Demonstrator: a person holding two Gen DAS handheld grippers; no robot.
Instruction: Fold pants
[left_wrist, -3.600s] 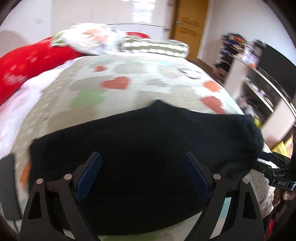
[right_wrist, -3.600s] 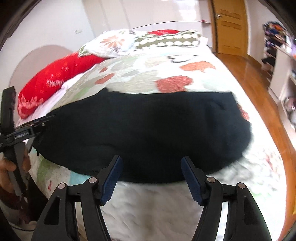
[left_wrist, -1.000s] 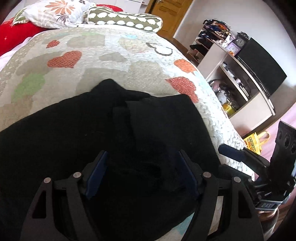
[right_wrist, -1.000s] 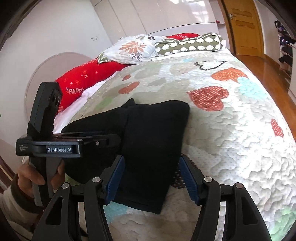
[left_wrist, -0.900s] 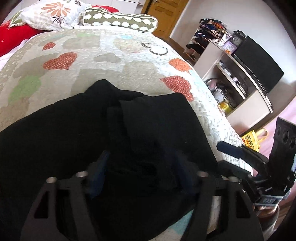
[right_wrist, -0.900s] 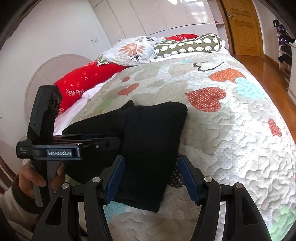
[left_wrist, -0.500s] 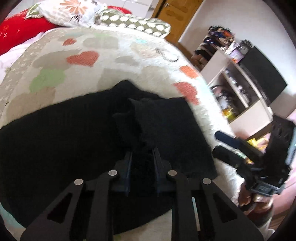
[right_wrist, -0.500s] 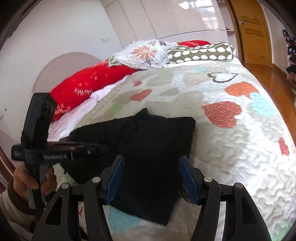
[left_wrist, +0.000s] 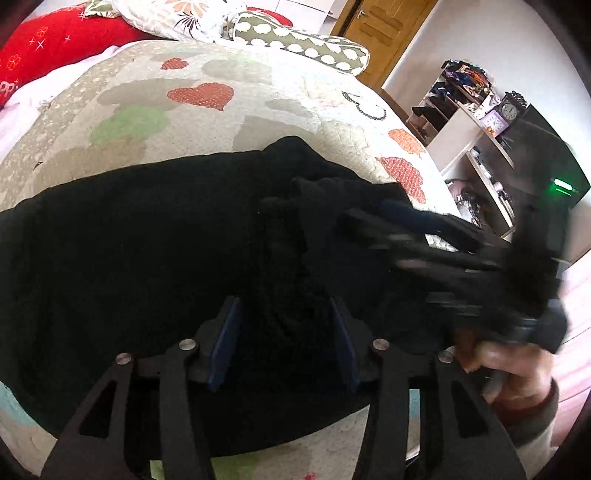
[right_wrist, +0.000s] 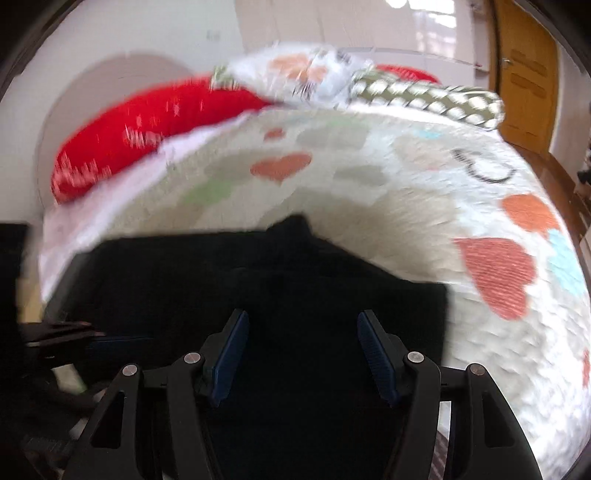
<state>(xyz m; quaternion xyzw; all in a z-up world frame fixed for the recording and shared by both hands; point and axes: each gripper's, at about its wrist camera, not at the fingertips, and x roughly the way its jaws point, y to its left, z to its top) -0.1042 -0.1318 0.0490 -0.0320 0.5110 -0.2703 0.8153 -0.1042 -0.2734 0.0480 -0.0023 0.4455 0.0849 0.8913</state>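
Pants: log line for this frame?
pants: black, partly folded on quilt | left gripper: open, over fabric | right gripper: open, over fold

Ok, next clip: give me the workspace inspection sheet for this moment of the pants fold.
Surface: quilted bedspread with heart patches, covering a bed.
Job's things: black pants lying partly folded on the bedspread, with a bunched ridge near the middle.
Clutter: red pillow, floral pillow and green spotted bolster at the head of the bed.
Grippers: left gripper low over the pants, open, black cloth between its fingers. Right gripper open above the pants, motion-blurred in the left view.
Cables: nothing seen.
Surroundings: wooden door, shelf unit with a clock, dark screen.
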